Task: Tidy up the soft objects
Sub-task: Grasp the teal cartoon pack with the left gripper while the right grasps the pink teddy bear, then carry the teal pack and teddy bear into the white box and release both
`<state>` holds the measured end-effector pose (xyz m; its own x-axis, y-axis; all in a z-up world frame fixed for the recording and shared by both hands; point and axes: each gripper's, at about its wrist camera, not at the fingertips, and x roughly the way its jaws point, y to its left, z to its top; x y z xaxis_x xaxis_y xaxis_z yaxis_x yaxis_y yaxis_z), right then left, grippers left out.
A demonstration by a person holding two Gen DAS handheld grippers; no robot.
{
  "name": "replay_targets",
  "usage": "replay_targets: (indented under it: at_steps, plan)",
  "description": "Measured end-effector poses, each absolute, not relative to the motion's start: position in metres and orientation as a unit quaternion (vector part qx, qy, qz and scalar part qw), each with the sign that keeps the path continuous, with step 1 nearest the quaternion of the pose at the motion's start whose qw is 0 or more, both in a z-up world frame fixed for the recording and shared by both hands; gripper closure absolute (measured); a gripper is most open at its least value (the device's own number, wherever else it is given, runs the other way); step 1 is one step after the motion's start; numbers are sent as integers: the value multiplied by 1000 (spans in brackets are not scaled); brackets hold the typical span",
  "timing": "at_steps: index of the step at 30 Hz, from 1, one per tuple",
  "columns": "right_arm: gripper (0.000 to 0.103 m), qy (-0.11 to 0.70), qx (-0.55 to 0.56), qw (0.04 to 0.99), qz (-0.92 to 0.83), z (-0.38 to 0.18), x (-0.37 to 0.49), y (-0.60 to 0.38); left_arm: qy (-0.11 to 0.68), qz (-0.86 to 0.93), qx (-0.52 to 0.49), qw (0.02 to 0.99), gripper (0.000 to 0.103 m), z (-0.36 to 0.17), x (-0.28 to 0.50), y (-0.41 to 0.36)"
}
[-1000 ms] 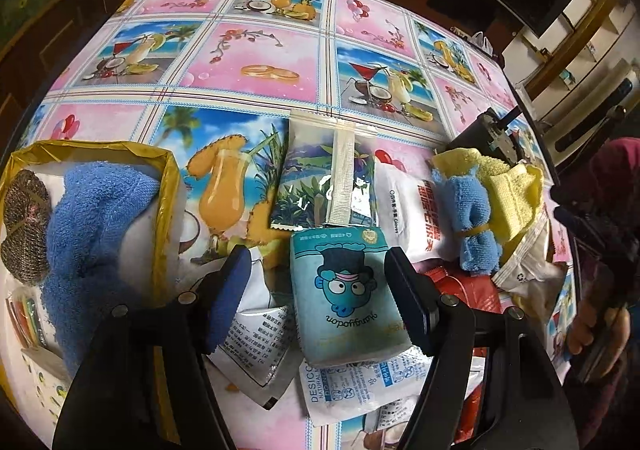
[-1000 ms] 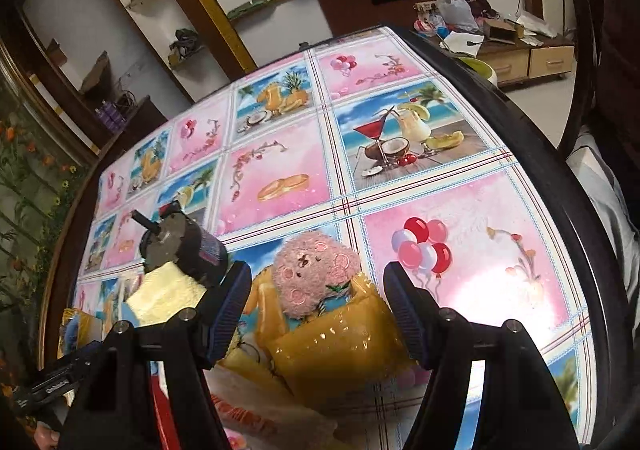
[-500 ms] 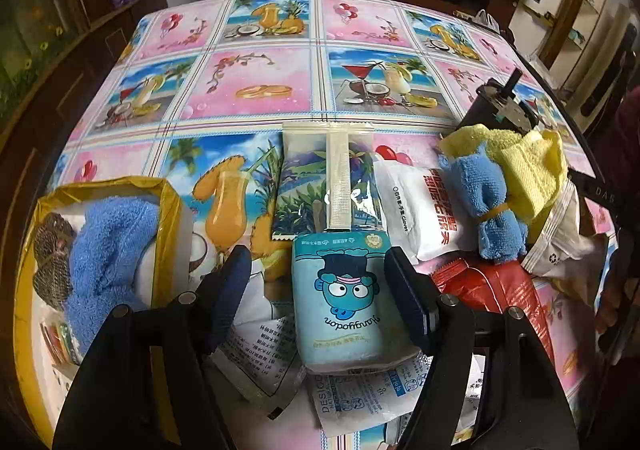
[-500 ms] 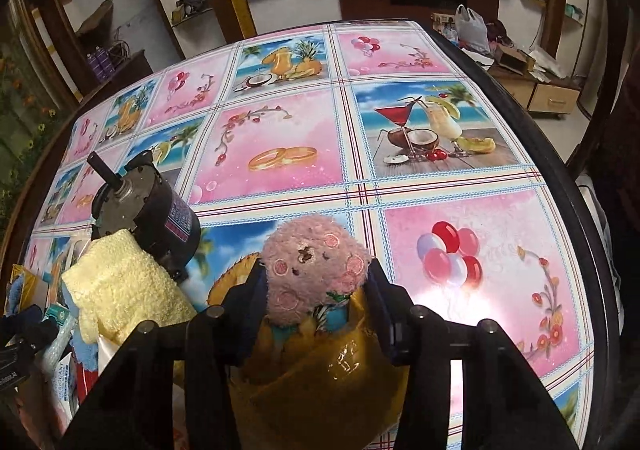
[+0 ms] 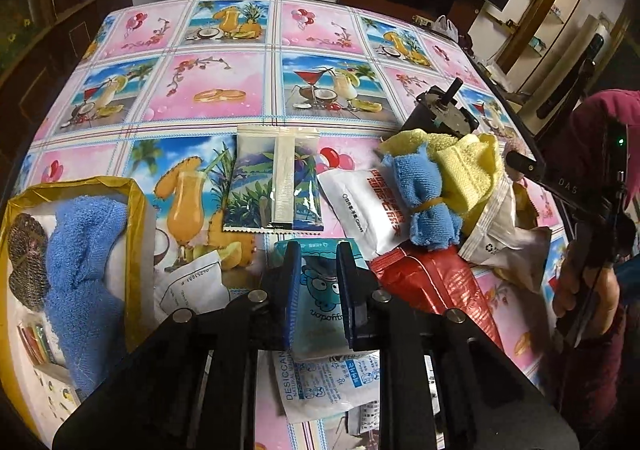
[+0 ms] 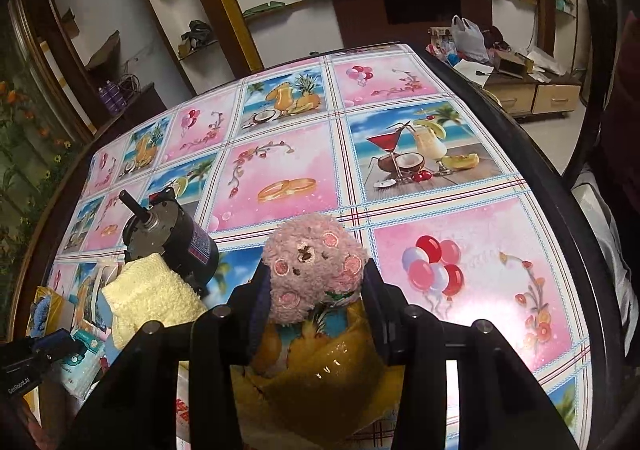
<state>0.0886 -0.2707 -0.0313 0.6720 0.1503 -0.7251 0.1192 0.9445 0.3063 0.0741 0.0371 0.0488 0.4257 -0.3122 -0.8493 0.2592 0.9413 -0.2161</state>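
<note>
left wrist view: left gripper (image 5: 318, 292) closing hard on the pale blue tissue pack (image 5: 320, 310), fingers (image 5: 291, 290) squeezing it so it bulges between the pads, cartoon face upside down, long axis running away from the camera toward the far edge of the desk (image 5: 224, 97). beside it, a heap: red foil bag (image 5: 432, 286), white sachet with red print (image 5: 368, 205), blue towel roll (image 5: 420, 201) banded in yellow, yellow cloth (image 5: 468, 165), black motor (image 5: 440, 117) with its shaft pointing up and away. flat leaf-print packet (image 5: 276, 185) lying just beyond the tissue pack, long axis also away from the camera. far left, only seen here, yellow-rimmed box (image 5: 136, 217) holding a blue towel (image 5: 80, 274) and a dark scourer (image 5: 24, 242). desiccant sachet (image 5: 320, 386) under the tissue pack. at the right edge, a hand (image 5: 576, 290) on the other tool.

right wrist view: right gripper (image 6: 316, 290) closing on the pink plush bear (image 6: 314, 270), fingers (image 6: 260, 302) pressing its sides, face up toward the camera, head pointing to the far side of the desk, sitting over a yellow bag (image 6: 320, 366). motor and yellow cloth to the left; shelves and a dark screen behind, not clear from the other side.

against a second ago: both pairs of fingers were spread wide around pack and bear, now pinched in on them; pack visibly narrowed. heap and box unmoved.
</note>
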Motion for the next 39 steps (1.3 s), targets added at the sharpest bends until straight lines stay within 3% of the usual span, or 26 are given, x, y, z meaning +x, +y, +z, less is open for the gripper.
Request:
replay_targets:
  at_steps: [2, 5, 9, 12, 17, 20, 25, 32, 39]
  plan:
    - [60, 406, 170, 898, 12, -32, 89, -271, 521, -174, -37, 835, 82, 47, 78, 39]
    - [60, 405, 173, 898, 17, -33, 87, -271, 528, -169, -24, 832, 64, 43, 79, 33]
    - [60, 403, 173, 898, 23, -31, 86, -272, 519, -181, -15, 835, 62, 48, 76, 26]
    - [60, 403, 176, 898, 26, -31, 86, -272, 522, -177, -4, 834, 52, 46, 78, 23]
    - [60, 405, 178, 896, 29, -32, 86, -272, 542, -156, 46, 824, 47, 28, 77, 9]
    - [60, 404, 178, 897, 30, -32, 85, -273, 539, -147, 26, 829, 47, 26, 78, 13]
    - [60, 391, 183, 901, 31, -28, 83, -274, 518, -161, 16, 840, 62, 32, 65, 19]
    - [60, 347, 206, 914, 46, -9, 70, -280, 473, -201, -70, 855, 62, 74, 23, 53]
    - [60, 324, 193, 922, 88, 15, 51, -248, 424, -174, -116, 881, 62, 116, -32, 136]
